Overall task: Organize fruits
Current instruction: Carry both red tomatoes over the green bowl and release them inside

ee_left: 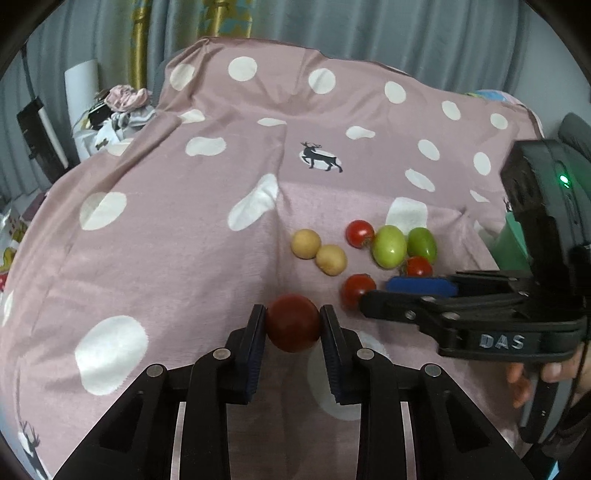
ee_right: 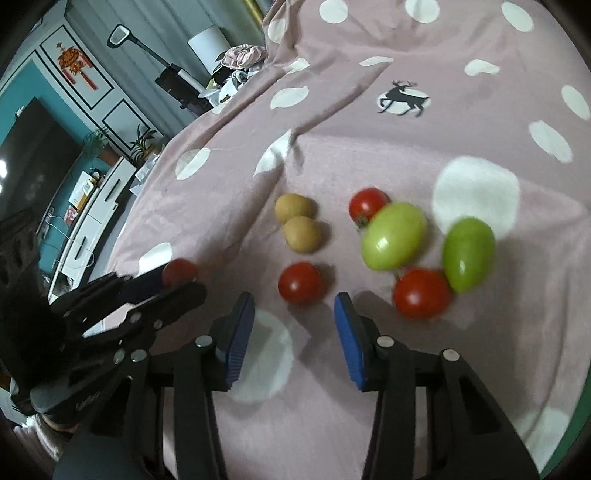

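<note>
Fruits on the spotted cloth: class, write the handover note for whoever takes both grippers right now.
Left gripper: shut on a red tomato, near edge of the cloth.
Right gripper: open, empty, a second red tomato just ahead of its jaws.
On the cloth: two tan fruits touching; two green tomatoes with two more red ones beside them.
Done: one tomato gripped.
Left: place it, then sort the rest. No container is clearly visible.

Grey curtains (ee_left: 369,26), teal wall (ee_right: 26,88) w/ dark TV (ee_right: 33,147).
</note>
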A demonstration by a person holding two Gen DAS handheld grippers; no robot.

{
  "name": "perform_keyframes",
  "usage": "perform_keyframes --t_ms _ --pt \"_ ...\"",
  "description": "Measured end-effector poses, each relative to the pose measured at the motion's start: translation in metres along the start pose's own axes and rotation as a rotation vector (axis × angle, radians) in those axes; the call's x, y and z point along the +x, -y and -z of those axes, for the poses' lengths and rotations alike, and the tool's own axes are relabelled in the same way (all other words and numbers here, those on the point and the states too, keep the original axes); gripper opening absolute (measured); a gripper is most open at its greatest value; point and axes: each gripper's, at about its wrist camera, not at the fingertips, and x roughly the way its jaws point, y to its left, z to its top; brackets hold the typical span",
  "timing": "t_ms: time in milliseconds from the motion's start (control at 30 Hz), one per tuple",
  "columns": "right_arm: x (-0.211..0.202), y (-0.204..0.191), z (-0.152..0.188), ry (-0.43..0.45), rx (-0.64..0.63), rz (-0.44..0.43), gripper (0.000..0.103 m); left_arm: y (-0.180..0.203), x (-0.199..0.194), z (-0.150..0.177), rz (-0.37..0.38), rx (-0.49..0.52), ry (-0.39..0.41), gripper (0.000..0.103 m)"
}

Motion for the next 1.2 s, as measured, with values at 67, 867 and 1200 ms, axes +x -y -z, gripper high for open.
perform_keyframes --t_ms 67,867,1200 --pt "0.007 -0.003 -0.005 -0.009 -0.015 0.015 0.044 -0.002 -0.001 0.001 0.004 -0.003 0.001 0.030" --pt "-0.028 -0.008 0.017 0.052 -0.053 0.058 0.028 0.013 -0.013 0.005 0.057 0.021 0.005 0.030" --pt "-0.086 0.005 0.069 0.125 0.003 0.076 0.028 0.053 -0.025 0.009 0.116 0.081 -0.007 0.030"
